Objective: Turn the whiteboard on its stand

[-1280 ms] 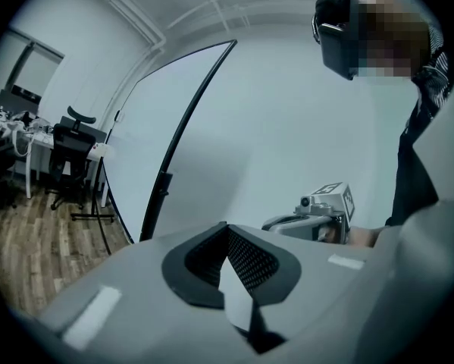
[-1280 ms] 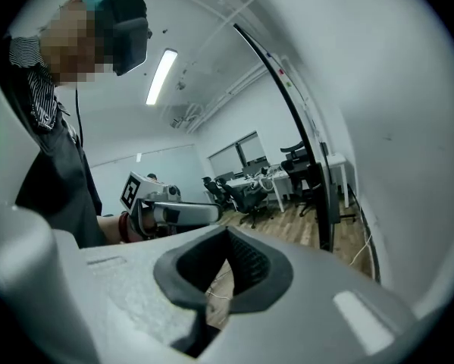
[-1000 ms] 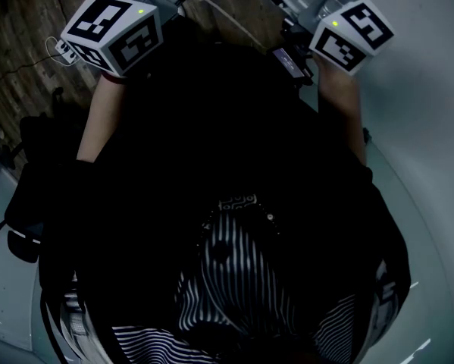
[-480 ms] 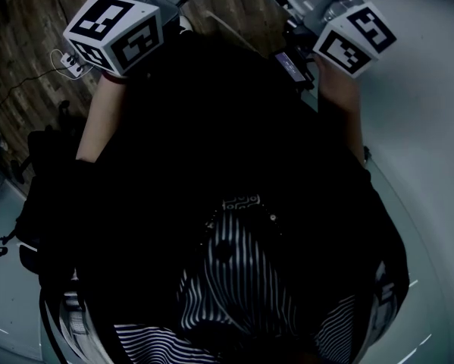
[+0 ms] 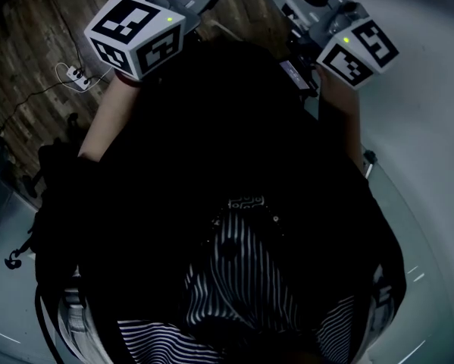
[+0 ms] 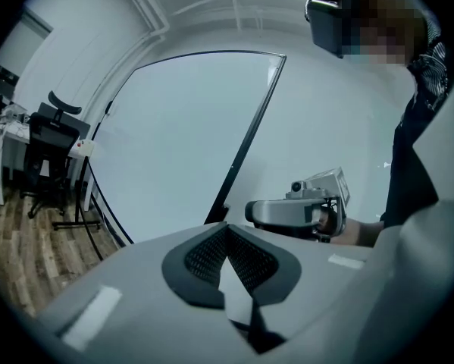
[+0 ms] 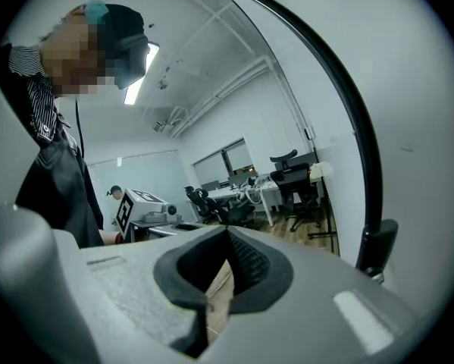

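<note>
Left gripper [image 6: 227, 228] view: fingers [image 6: 200, 252] pressed together, nothing between them; the whiteboard [image 6: 181, 135] stands close ahead, its white face and black frame filling the view, an office chair [image 6: 48, 139] to its left. Right gripper [image 7: 227, 237] view: fingers [image 7: 251, 262] likewise closed and empty, the board's curved black edge close on the right, a counter [image 7: 238, 192] with more chairs beyond. Only the head view shows a power strip [image 5: 75, 76] on the wooden floor [image 5: 29, 44]; there the person's dark clothing [image 5: 227, 142] blocks both sets of fingers
</note>
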